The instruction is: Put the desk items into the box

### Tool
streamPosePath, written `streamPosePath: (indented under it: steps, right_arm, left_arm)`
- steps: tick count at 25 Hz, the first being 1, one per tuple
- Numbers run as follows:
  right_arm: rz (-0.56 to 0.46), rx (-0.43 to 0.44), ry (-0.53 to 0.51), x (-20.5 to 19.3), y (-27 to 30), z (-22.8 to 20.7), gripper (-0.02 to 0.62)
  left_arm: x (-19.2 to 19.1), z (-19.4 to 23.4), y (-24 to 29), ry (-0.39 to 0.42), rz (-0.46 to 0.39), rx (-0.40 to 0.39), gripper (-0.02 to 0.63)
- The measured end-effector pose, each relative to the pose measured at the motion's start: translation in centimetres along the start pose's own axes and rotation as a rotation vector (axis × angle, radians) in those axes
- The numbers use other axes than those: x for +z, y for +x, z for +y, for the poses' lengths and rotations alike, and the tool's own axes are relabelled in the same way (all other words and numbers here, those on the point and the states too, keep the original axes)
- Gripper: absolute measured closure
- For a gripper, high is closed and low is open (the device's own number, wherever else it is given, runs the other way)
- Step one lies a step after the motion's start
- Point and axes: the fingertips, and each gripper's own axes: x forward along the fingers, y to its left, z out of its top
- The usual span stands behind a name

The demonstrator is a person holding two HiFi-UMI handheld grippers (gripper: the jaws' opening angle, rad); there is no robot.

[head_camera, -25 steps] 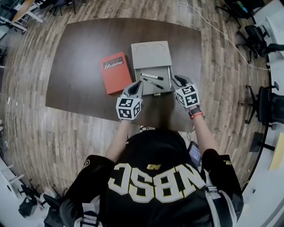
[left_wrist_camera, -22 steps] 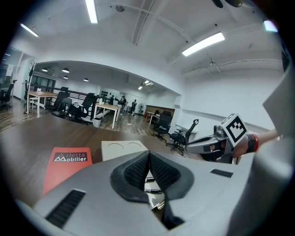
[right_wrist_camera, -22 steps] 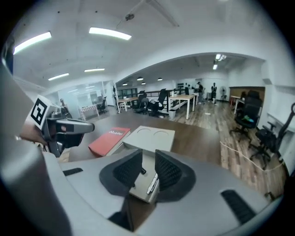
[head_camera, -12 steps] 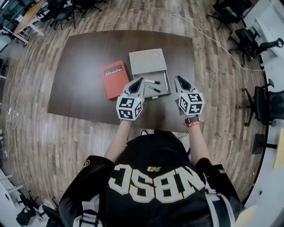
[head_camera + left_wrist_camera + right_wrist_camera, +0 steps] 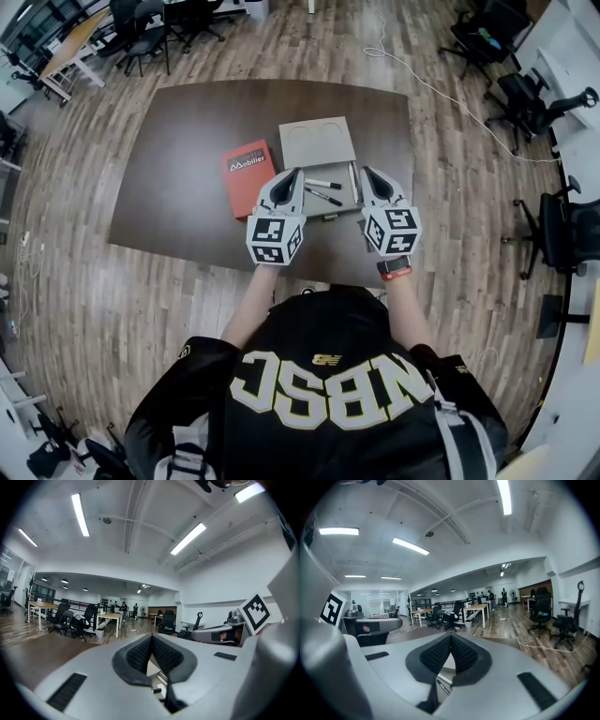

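Observation:
A grey box lies open on the dark table, its lid folded back. Inside lie a white marker, a black pen and a silver pen. A red book rests on the table left of the box. My left gripper hovers at the box's near left corner, shut and holding nothing. Over the near right corner my right gripper is likewise shut and holds nothing. Below its jaws the pens show in the box.
Wood floor surrounds the table. Office chairs stand at the right, with more chairs and desks at the far left. A white cable runs across the floor beyond the table. The person's torso fills the bottom of the head view.
Both grippers have drawn closer to the box's near corners, the right one shifting a little left. The pens, box and book lie as before.

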Motion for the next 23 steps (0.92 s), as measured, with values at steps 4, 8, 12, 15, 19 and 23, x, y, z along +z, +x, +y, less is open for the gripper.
streamPosePath:
  steps: [4, 8, 12, 15, 19, 23]
  right_arm:
    - [-0.012, 0.014, 0.011, 0.2, -0.4, 0.5, 0.587]
    - [-0.012, 0.038, 0.018, 0.6, -0.5, 0.5, 0.586]
    - [0.007, 0.06, 0.019, 0.3, 0.0, 0.7, 0.586]
    - [0.029, 0.076, 0.019, -0.4, 0.6, 1.1, 0.586]
    - [0.057, 0.088, 0.016, -1.2, 1.4, 0.9, 0.586]
    - [0.081, 0.092, 0.001, -2.0, 2.3, 0.3, 0.586]
  left_arm:
    - [0.1, -0.3, -0.4, 0.0, -0.004, 0.003, 0.591]
    - [0.2, -0.8, -0.4, -0.025, -0.009, 0.014, 0.589]
    - [0.7, -0.5, -0.4, -0.049, -0.029, 0.033, 0.589]
    - [-0.1, 0.3, -0.5, -0.058, -0.012, 0.05, 0.589]
    - [-1.5, 0.6, -0.2, -0.071, 0.021, 0.062, 0.589]
    - [-2.8, 0.7, 0.5, -0.072, 0.056, 0.056, 0.589]
